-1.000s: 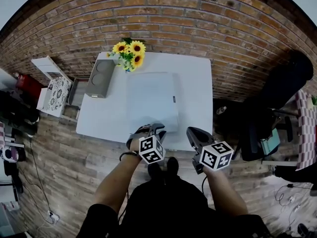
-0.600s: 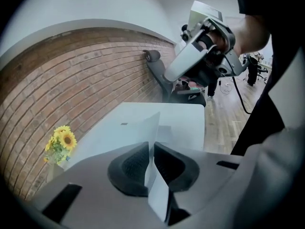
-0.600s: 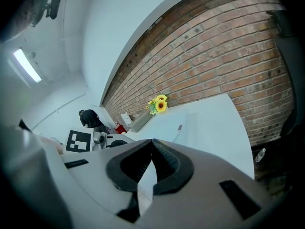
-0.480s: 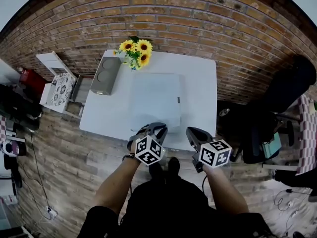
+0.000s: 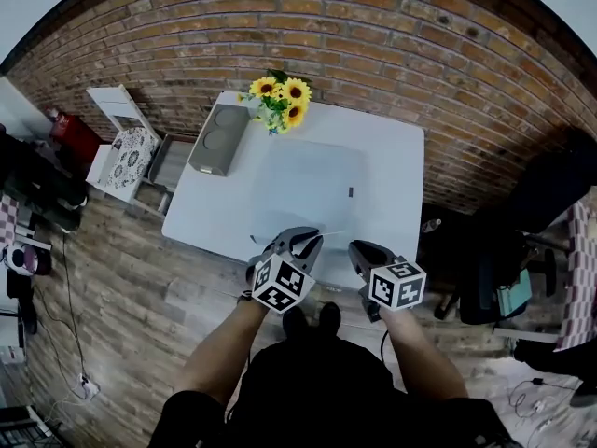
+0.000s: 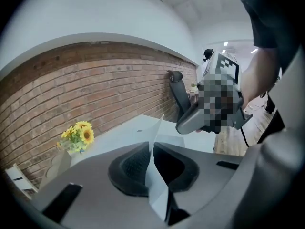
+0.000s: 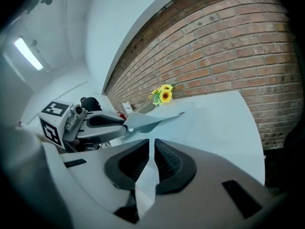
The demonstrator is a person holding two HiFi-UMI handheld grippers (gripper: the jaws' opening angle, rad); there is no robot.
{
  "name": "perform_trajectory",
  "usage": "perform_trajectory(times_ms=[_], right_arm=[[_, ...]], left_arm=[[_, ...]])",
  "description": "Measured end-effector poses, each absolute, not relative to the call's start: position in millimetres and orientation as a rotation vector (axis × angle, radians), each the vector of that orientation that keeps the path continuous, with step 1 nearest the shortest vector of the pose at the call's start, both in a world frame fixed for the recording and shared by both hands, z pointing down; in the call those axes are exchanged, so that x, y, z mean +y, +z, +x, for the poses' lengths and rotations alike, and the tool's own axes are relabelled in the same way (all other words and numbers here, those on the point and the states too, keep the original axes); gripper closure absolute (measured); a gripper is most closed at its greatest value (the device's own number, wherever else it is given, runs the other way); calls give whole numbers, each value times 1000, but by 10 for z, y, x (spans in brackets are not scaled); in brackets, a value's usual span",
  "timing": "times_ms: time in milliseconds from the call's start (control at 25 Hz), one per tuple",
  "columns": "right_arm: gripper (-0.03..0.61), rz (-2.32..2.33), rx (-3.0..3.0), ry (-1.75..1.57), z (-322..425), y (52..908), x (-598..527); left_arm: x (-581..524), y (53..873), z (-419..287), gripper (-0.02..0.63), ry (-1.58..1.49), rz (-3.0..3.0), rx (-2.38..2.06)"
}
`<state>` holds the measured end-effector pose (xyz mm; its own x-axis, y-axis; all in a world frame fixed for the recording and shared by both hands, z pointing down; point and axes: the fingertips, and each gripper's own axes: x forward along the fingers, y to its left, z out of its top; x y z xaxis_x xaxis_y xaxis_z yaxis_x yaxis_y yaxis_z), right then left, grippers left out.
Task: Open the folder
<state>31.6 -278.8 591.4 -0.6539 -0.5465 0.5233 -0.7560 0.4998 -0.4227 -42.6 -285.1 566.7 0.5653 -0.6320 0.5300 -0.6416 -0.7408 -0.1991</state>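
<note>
**At the table's near edge — folder cover pinched and raised**

In the middle of the head view a pale folder [image 5: 308,180] lies on a white table [image 5: 396,147]. Its long sides run up the frame, and a small dark tab [image 5: 351,192] sits on its right edge. Just below it, at the table's lower edge, are the two hand-held tools.

The left gripper [image 6: 151,149] has just been closing its jaws, and they stand pressed on a thin pale sheet — the folder's top cover [image 7: 148,120]. In the left gripper view that sheet stands upright between the two dark pads [image 6: 131,168] and pokes out above them to a point. At centre left of the right gripper view, the same cover is held at the left tool's tip. It is tilted up off the rest of the folder, with a shadow beneath it.

The right gripper [image 7: 152,149] sits just right of the left one in the head view, lower centre, over the table's near edge. Its jaws are drawn together to a narrow slit. Something pale shows in the slit, and I cannot tell whether it is a sheet or only the tabletop beyond.

At the table's upper edge in the head view stands a bunch of sunflowers [image 5: 283,103]. Just to its left is a grey box [image 5: 221,138] with two round recesses. A brick wall [image 5: 392,35] fills the top of the frame, and plank floor [image 5: 131,278] the left.
</note>
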Motion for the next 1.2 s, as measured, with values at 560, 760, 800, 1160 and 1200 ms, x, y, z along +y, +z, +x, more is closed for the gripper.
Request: perform_trajectory(times_ms=[560,760,800,1160,1200], right_arm=[[509,1007,-2319,895,127,6408,-2843],[491,1076,-2276,855,309,6489,-3103],[488,1083,-2264,848,338,6514,-3144],[494,1023,-2185,816,416,6739,-3222],[501,1014,-2190,801,415,6752,-3227]], left_arm=[[-2915,5321,-641,584,659,2681,-1317],[-2858,5247,-873,583,575,2592,-1462],[-2843,5247,-919,584,574,2575,-1497],[-2728,5307,-1509,591,720,2333,-1856],[-2725,5307,-1571,591,720,2305,-1886]])
